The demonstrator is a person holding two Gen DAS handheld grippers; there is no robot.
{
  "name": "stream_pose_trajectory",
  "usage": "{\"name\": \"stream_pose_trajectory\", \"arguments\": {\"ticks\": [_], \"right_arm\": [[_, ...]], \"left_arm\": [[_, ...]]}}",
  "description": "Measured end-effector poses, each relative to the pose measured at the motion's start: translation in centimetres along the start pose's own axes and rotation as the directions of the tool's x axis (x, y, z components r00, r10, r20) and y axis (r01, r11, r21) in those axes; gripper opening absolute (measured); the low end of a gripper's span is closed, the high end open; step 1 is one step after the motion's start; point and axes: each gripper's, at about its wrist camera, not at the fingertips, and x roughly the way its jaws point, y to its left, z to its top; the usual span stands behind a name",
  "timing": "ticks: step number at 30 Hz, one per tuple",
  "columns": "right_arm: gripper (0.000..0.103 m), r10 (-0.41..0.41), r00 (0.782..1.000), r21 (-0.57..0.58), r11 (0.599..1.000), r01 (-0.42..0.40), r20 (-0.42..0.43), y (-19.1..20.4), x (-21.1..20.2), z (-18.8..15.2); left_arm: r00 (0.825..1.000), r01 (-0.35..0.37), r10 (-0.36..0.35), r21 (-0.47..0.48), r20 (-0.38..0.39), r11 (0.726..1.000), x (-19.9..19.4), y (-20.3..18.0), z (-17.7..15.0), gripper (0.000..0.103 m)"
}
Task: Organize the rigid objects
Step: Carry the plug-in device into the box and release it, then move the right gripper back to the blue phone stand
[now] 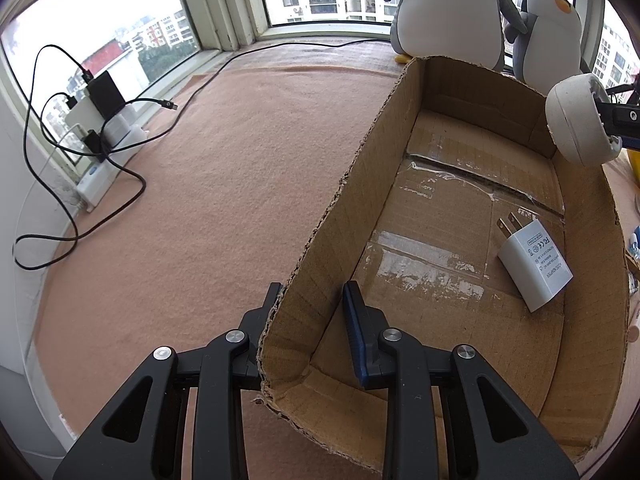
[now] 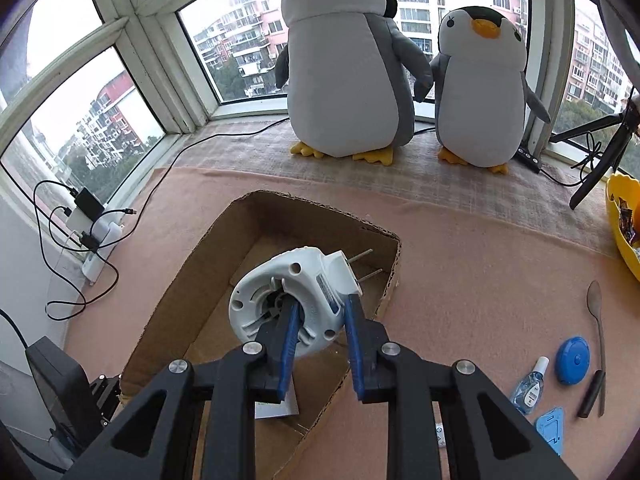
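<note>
- Our left gripper (image 1: 310, 312) straddles the cardboard box (image 1: 320, 240) wall, jaws spread, steadying it.
- Our right gripper (image 2: 320, 320) clamps the white plug reel (image 2: 292, 296) above the box; lower it beside the adapter (image 1: 534, 264) before releasing.

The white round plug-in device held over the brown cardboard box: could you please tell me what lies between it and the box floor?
Nothing visible: in the right wrist view, the white round plug-in device hangs in the right gripper above bare floor of the brown cardboard box.

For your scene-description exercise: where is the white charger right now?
In the left wrist view, the charger lies flat on the box floor, near its right wall.
</note>
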Motion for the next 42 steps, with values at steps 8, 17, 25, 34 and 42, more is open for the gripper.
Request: {"name": "stream_pose_trajectory", "arguments": {"ticks": [8,17,25,34,42], "right_arm": [[0.02,-0.021,0.999,-0.022,1.0,0.021,-0.026,0.7,1.9,0.2],[0.037,-0.01,0.998,-0.037,0.999,0.007,-0.063,1.0,3.2,1.0],[0.059,-0.01,1.0,-0.067,0.998,0.008,-0.021,1.7,2.0,0.8],[0.059,-0.003,1.0,-0.061,0.998,0.002,-0.004,1.3,0.6,0.6],[0.059,-0.002,1.0,-0.041,0.999,0.003,0.018,0.0,-2.8,0.0]], "left_arm": [[1.0,0.0,0.0,0.0,0.001,1.0,0.0,0.0,0.0,0.027],[1.0,0.0,0.0,0.002,0.0,1.0,0.0,0.0,0.0,0.027],[1.0,0.0,0.0,0.003,0.003,1.0,0.2,0.0,0.0,0.027],[1.0,0.0,0.0,0.003,0.003,1.0,0.1,0.1,0.0,0.027],[1.0,0.001,-0.001,0.003,0.004,1.0,0.2,0.1,0.0,0.027]]}}
